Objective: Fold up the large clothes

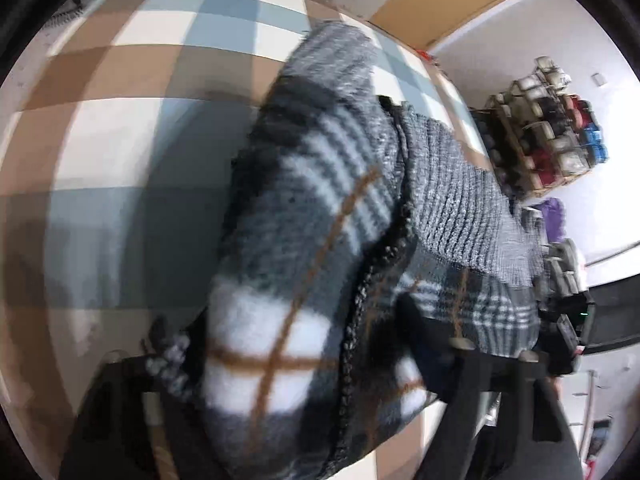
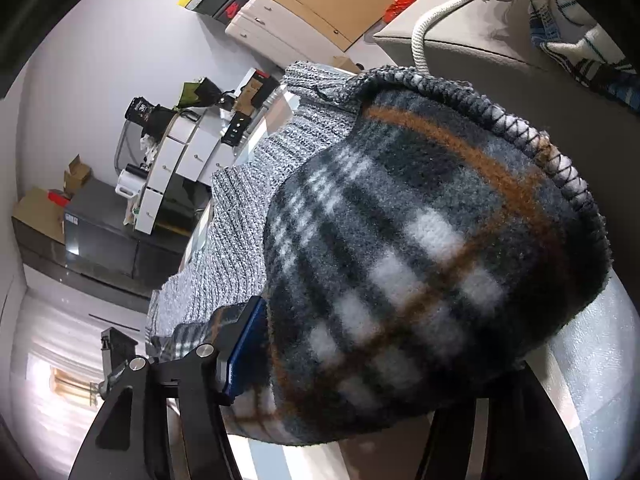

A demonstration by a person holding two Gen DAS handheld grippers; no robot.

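While bunched, plaid fleece [image 2: 420,264] clamped.

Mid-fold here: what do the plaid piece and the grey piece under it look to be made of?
Plaid garment: looks like brushed fleece, soft and matte, with a fuzzy nap and a whip-stitched edge, though the fibre is not certain. Grey garment: a chunky marled rib knit, probably wool or acrylic, with clear ridges and a heathered black-and-white yarn.

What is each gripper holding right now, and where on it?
Both hold the plaid fleece: the right gripper clamps a bunched fold; the left gripper has a thick fold between its fingers, grip unclear.
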